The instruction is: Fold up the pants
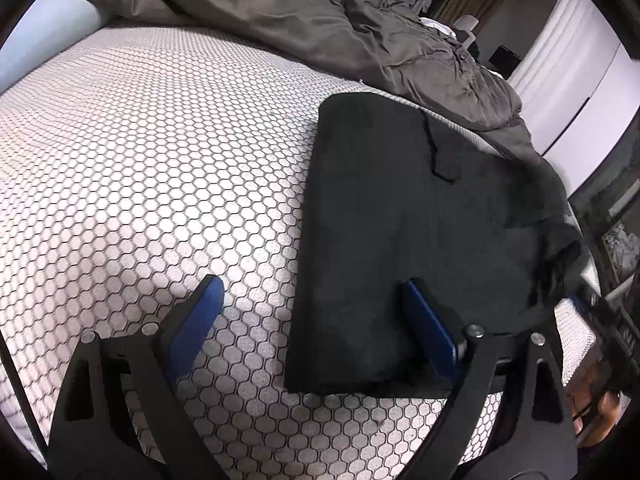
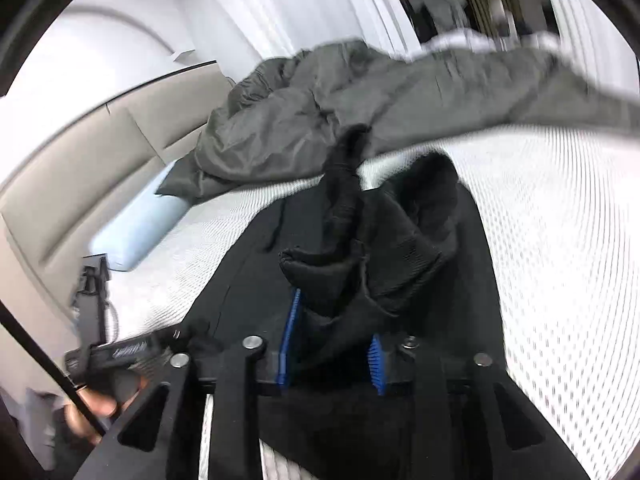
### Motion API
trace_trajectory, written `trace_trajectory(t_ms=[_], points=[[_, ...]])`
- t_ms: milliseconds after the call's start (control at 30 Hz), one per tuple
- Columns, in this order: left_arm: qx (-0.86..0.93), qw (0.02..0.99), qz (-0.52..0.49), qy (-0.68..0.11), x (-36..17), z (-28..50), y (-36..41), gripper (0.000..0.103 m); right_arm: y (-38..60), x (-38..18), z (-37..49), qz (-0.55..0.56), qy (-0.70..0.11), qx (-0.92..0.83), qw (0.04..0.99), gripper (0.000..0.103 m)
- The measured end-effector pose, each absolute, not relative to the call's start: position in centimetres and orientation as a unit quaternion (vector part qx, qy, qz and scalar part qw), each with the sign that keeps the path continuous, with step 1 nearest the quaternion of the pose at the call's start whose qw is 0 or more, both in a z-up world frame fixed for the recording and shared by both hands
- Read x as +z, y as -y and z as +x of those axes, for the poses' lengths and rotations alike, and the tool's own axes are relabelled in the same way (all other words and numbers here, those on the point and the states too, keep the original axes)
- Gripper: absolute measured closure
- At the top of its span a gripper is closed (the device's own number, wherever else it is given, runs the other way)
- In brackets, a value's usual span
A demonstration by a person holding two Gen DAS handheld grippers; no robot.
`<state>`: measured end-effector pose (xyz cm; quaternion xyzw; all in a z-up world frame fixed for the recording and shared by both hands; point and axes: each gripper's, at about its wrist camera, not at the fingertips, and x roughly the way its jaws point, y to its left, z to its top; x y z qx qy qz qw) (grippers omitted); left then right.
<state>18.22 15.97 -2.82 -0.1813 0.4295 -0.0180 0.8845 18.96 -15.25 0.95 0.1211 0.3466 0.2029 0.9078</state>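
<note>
pants (image 1: 400, 232): soft, limp, I'd grip the edge | right gripper (image 2: 334, 336): clenched on bunched cloth | left gripper (image 1: 316, 300): released above bed (image 1: 140, 140)

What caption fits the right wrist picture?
Right gripper jaws pinch bunched black pants above the white mattress.

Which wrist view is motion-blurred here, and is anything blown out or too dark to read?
Left wrist view: sharp; honeycomb mattress cover crisp, black pants nearly textureless dark, fisheye bends the bed edge. Right wrist view: motion blur smears the grey duvet and mattress pattern; white wall at upper left is blown out; right gripper stays sharp, pinching bunched pants fabric.
</note>
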Motion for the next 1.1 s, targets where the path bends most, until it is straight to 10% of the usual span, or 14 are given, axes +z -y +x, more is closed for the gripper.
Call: trace_trajectory(t_ms=[200,733,900,1100], points=[[-0.019,0.894,-0.165,-0.417,-1.2,17.1,-14.6,0.013,19.3,-1.4,19.2,0.178,-0.397,0.22,0.873,0.036],[-0.012,0.892,-0.159,-0.423,-1.8,16.3,-15.0,0.013,17.1,0.7,20.6,0.155,-0.371,0.226,0.887,0.035],[-0.015,0.891,-0.161,-0.425,-1.9,16.3,-15.0,0.013,17.5,-2.6,23.4,0.212,-0.424,0.201,0.857,0.076],[-0.012,0.89,-0.162,-0.425,-1.8,16.3,-15.2,0.013,17.5,0.1,20.9,0.157,-0.377,0.205,0.89,0.076]])
